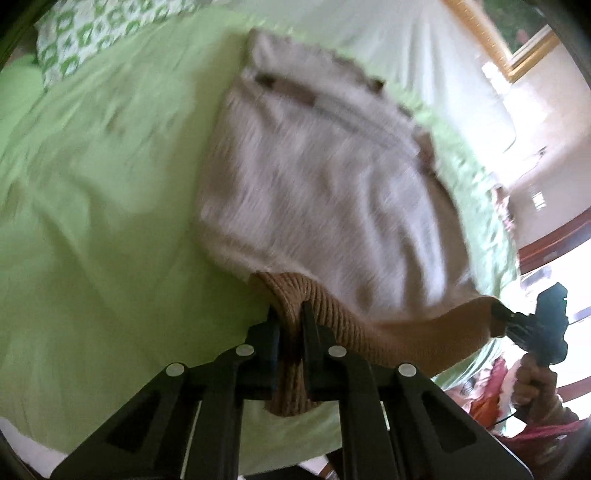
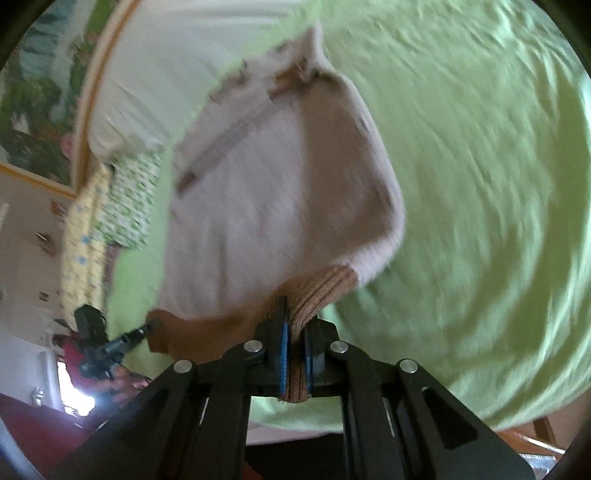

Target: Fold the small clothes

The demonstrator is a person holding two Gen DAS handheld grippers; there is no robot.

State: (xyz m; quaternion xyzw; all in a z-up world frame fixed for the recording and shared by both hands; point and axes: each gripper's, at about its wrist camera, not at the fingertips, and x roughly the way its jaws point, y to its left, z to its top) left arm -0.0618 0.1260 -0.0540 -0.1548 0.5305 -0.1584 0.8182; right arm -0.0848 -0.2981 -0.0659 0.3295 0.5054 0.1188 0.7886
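- A small knitted sweater (image 1: 325, 192), pale cream with a ribbed tan hem (image 1: 332, 317), lies spread on a bed covered by a light green sheet (image 1: 110, 206).
- The left tool (image 1: 290, 314) is clenched on the tan hem at one bottom corner; the ribbed knit is bunched between its two black fingers and hangs out below them.
- The right tool (image 2: 293, 321) is likewise clamped on the hem (image 2: 317, 291) at the other bottom corner, the ribbing squeezed between its blue-lined pads (image 2: 282, 350).
- From the left wrist view, the right tool (image 1: 498, 314) shows at the far right, pinching the hem's corner, with a hand (image 1: 532, 384) gripping its handle.
- From the right wrist view, the left tool (image 2: 149, 326) shows at the lower left, its tip on the hem's opposite corner.
- The hem edge between the two tools is raised off the sheet, while the sweater's far part, with the neckline (image 1: 295, 92) and brown trim, rests flat on the bed.
- A pillow with a green and white pattern (image 1: 85, 33) sits at the far corner of the bed in the left wrist view; patterned pillows (image 2: 125, 199) are also stacked beside the bed's edge in the right wrist view.
- Both views are blurred, so finer details of the knit cannot be made out.
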